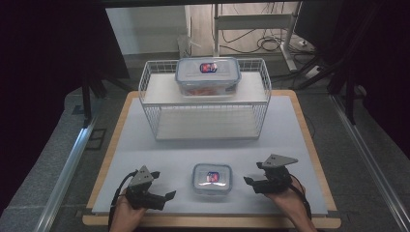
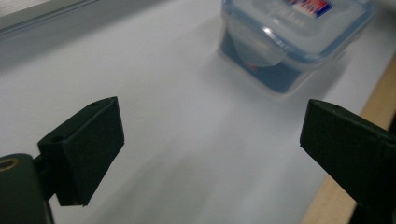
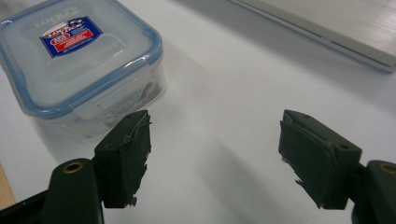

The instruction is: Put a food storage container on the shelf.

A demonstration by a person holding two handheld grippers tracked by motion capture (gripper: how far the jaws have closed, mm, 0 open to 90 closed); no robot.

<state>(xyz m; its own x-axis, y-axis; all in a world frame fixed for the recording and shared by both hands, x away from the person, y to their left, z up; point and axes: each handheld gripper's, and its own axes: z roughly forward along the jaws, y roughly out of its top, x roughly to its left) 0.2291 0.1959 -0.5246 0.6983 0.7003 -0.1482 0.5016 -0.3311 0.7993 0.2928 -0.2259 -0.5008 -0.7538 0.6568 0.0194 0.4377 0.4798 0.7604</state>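
Note:
A small clear lidded container [image 1: 212, 178] with a blue rim and a red-and-blue label sits on the white mat near the front edge, between my two grippers. My left gripper [image 1: 163, 184] rests to its left, open, with nothing between its jaws; in the left gripper view [image 2: 210, 135] the container [image 2: 289, 42] lies ahead and to the right, apart from the pads. My right gripper [image 1: 254, 173] stands open to the container's right. In the right gripper view [image 3: 215, 149] the container [image 3: 79, 56] is just beyond the left pad, not between the jaws.
A white wire basket rack [image 1: 150, 111] stands at the back of the mat [image 1: 290, 145], with a larger lidded container [image 1: 208, 75] on its upper shelf. The wooden table edge [image 1: 212, 222] runs along the front. Metal rails flank the table.

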